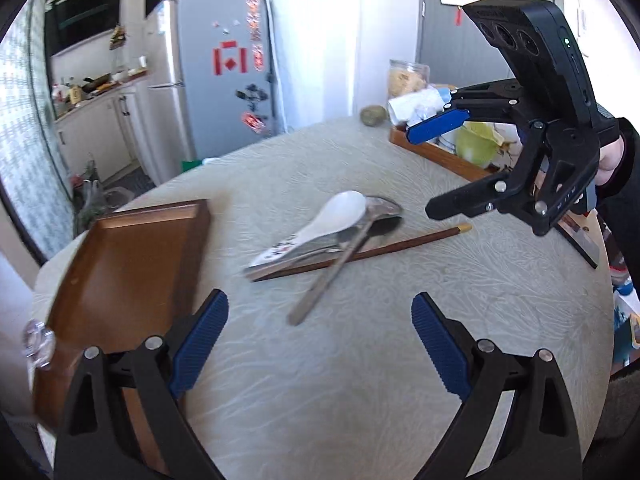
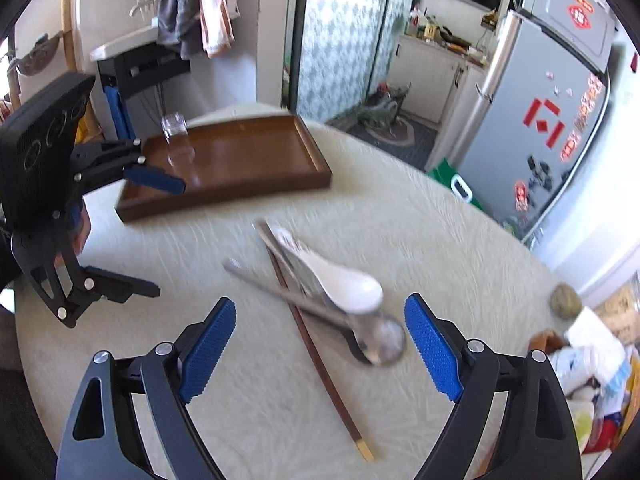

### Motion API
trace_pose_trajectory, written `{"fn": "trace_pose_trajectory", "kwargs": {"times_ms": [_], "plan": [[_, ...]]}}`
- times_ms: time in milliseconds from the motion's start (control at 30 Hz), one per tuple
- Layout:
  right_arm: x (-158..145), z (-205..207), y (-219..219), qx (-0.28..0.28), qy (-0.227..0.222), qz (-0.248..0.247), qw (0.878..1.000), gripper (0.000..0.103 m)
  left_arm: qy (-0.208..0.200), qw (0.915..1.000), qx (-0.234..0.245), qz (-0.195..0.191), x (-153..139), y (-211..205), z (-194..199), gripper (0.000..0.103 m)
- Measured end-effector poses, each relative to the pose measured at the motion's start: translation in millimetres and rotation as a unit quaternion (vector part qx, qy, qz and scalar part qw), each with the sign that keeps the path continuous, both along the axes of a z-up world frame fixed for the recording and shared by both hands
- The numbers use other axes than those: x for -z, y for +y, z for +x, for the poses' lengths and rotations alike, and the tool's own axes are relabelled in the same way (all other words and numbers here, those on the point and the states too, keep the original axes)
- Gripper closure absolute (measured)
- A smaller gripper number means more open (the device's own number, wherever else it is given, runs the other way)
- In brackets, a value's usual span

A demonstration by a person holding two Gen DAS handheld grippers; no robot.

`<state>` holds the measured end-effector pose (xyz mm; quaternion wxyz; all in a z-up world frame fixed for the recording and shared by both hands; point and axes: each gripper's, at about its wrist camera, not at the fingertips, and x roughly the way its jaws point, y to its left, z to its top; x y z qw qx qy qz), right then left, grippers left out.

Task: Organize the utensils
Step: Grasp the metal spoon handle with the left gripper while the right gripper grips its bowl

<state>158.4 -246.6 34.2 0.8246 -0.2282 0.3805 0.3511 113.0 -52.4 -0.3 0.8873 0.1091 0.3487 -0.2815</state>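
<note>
Plainly, the left gripper (image 1: pixel 320 340) and right gripper (image 2: pixel 320 344) both gape wide, holding nothing. At frame centre, the white spoon (image 1: pixel 340 216), metal spoon (image 1: pixel 348 244) and chopstick (image 1: pixel 360 252) lie crossed; lifting one could drag the others.

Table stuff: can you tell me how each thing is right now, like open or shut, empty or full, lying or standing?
left gripper: open, holding nothing.
right gripper: open, holding nothing.
white spoon: lying on top of the pile.
metal spoon: lying crossed over the chopstick.
chopstick: lying flat on the table.
wooden tray: only the glass in it.
glass: standing upright in the tray, looks empty.
</note>
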Motion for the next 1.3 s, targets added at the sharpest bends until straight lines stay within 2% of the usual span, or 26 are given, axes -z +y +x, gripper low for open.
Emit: {"fn": "trace_pose_trajectory", "kwargs": {"times_ms": [67, 200, 367, 400, 600, 767, 900, 1167, 1233, 1300], "plan": [[10, 5, -9, 0.009, 0.012, -0.008, 1.0, 0.018, 0.013, 0.9998, 0.012, 0.001, 8, -11, 9, 0.008], [27, 21, -17, 0.02, 0.031, -0.011, 0.999, 0.028, 0.027, 0.9995, 0.015, 0.01, 19, -23, 24, 0.008], [44, 36, -14, 0.015, 0.041, -0.023, 0.999, 0.032, 0.05, 0.9983, 0.024, 0.019, 31, -25, 39, 0.009], [45, 37, -12, 0.013, 0.042, -0.026, 0.999, 0.035, 0.052, 0.9982, 0.023, 0.02, 33, -24, 40, 0.01], [54, 47, -5, 0.001, 0.043, -0.036, 0.998, 0.042, 0.071, 0.9968, 0.014, 0.031, 41, -22, 54, 0.034], [58, 53, -5, 0.002, 0.043, -0.036, 0.998, 0.042, 0.074, 0.9965, 0.015, 0.036, 44, -24, 60, 0.034], [62, 57, -7, 0.006, 0.049, -0.039, 0.998, 0.049, 0.068, 0.9961, 0.024, 0.051, 45, -33, 61, 0.038], [64, 62, -9, 0.005, 0.06, -0.02, 0.998, 0.05, 0.068, 0.996, 0.032, 0.048, 44, -36, 61, 0.052], [64, 63, -8, 0.004, 0.065, -0.015, 0.998, 0.056, 0.068, 0.996, 0.033, 0.048, 44, -37, 60, 0.053], [63, 63, -7, 0.006, 0.062, -0.017, 0.998, 0.058, 0.068, 0.996, 0.034, 0.048, 44, -37, 59, 0.054]]}}
